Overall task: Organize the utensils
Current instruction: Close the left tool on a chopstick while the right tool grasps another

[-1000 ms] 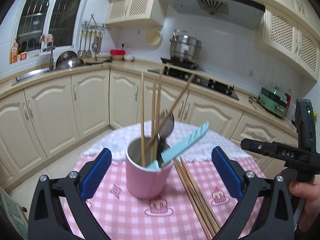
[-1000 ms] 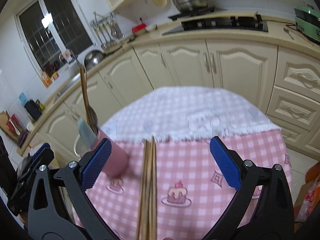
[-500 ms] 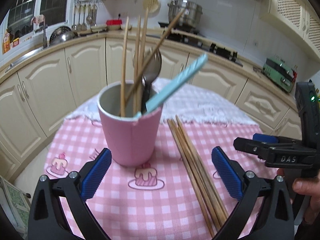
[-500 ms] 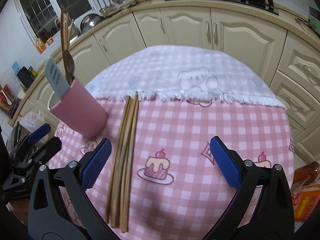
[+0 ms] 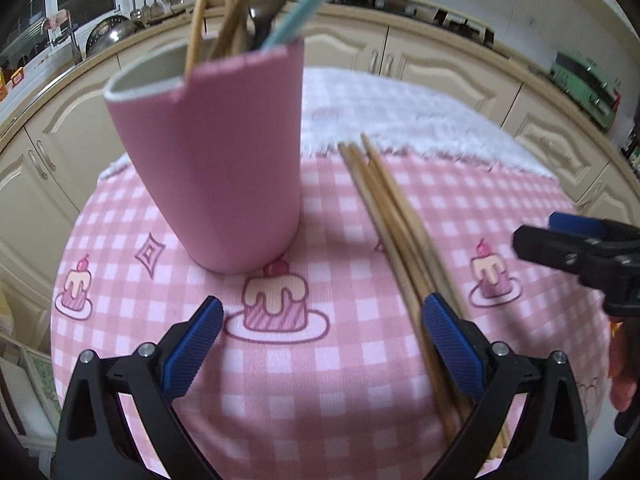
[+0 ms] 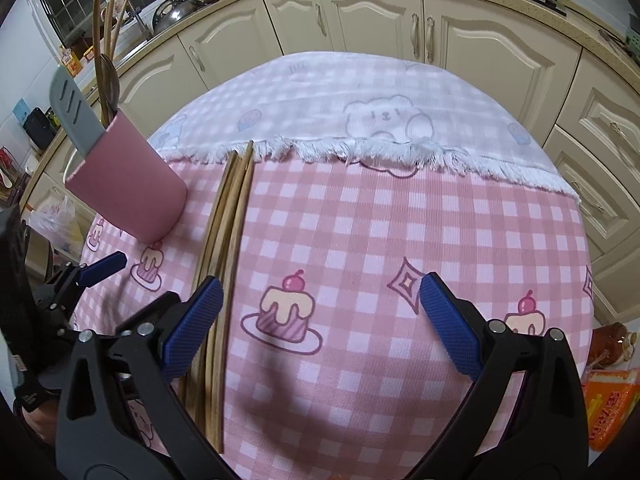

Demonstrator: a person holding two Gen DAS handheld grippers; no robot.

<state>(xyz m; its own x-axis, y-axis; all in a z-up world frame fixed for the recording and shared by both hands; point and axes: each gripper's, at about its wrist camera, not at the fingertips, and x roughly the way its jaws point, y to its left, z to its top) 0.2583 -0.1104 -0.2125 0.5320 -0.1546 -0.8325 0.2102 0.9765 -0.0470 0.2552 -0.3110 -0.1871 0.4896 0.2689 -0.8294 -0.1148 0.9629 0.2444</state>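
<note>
A pink cup (image 5: 218, 160) stands on the round table's pink checked cloth (image 5: 340, 360) and holds wooden chopsticks, a metal spoon and a light blue-handled utensil; it also shows in the right wrist view (image 6: 132, 186). A bundle of loose wooden chopsticks (image 5: 400, 236) lies to its right, also seen in the right wrist view (image 6: 224, 256). My left gripper (image 5: 322, 344) is open and empty, low over the cloth just in front of the cup. My right gripper (image 6: 318, 326) is open and empty, its left pad (image 6: 192, 328) over the chopstick bundle.
A white fringed cloth (image 6: 360, 112) covers the table's far half. Cream kitchen cabinets (image 6: 440, 32) curve around behind. An orange packet (image 6: 608, 404) lies off the table's right side. The right gripper (image 5: 580, 256) shows at the right edge of the left wrist view.
Both grippers have tilted down and moved closer to the table. The left one has closed in on the cup. The right one has come down over the loose chopsticks.
</note>
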